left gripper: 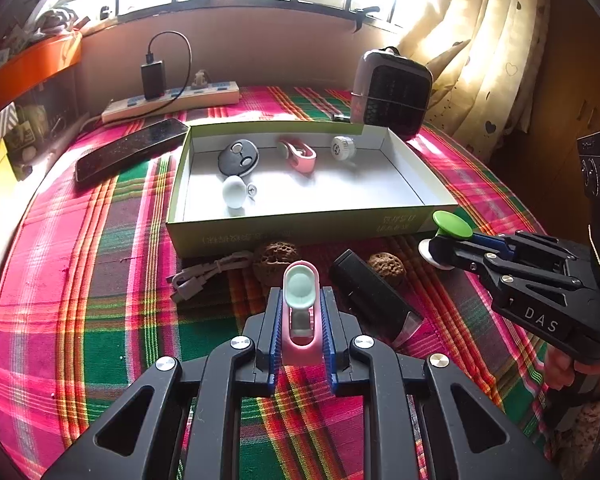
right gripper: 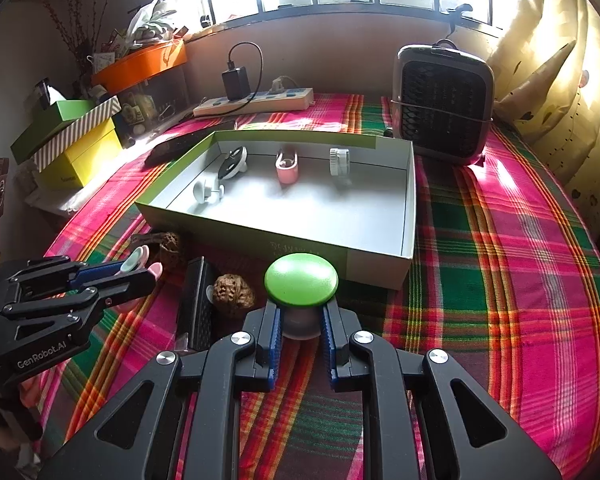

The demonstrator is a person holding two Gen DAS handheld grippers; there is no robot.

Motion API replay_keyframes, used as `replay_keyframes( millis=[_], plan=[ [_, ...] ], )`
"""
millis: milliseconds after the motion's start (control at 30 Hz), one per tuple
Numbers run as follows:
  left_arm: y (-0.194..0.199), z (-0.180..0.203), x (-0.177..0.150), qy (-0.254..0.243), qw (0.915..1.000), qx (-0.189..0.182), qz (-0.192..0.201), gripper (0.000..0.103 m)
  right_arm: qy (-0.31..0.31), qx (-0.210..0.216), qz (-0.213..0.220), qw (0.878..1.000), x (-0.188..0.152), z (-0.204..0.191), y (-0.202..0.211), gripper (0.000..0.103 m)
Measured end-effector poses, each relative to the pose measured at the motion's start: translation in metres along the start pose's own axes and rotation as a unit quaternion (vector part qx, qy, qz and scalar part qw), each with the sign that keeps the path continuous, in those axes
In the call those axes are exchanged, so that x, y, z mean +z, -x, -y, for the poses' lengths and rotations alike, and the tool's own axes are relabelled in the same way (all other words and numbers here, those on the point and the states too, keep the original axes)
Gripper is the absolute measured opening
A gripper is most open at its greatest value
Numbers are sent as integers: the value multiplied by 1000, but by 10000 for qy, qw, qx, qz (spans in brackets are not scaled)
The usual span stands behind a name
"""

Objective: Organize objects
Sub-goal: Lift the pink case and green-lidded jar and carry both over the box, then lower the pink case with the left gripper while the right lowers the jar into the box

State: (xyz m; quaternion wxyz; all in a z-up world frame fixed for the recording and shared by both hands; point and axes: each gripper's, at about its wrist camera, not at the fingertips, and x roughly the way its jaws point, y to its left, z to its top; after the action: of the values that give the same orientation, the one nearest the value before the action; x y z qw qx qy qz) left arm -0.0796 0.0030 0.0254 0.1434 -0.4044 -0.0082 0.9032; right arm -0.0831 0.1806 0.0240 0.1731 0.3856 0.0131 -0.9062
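My left gripper (left gripper: 301,320) is shut on a pink clip with a pale green pad (left gripper: 300,288), held above the plaid cloth in front of the open box (left gripper: 300,226). My right gripper (right gripper: 300,320) is shut on a green-capped knob (right gripper: 301,279), just before the box's near wall (right gripper: 292,246). The right gripper also shows in the left wrist view (left gripper: 448,244), and the left gripper in the right wrist view (right gripper: 140,270). Inside the box lie a black round gadget (left gripper: 239,157), a white knob (left gripper: 234,191), a pink clip (left gripper: 300,155) and a white cylinder (left gripper: 343,147).
On the cloth before the box lie two walnuts (left gripper: 276,258) (left gripper: 387,266), a black rectangular device (left gripper: 374,296) and a coiled grey cable (left gripper: 204,274). A phone (left gripper: 132,148), a power strip (left gripper: 172,100) and a small heater (left gripper: 392,92) stand behind. Stacked boxes (right gripper: 72,136) sit at left.
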Motion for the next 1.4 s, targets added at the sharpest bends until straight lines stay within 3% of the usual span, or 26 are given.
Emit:
replay_keyframes(
  millis=[767,1400],
  plan=[
    [10,8,30,-138,9994,-122,309,16,-18,58,334,9994,22,-2,14,18],
    [-12,-3,59,-20,9994,-233,240,16,-86,-43,366,9993,55,12,-6,18]
  ],
)
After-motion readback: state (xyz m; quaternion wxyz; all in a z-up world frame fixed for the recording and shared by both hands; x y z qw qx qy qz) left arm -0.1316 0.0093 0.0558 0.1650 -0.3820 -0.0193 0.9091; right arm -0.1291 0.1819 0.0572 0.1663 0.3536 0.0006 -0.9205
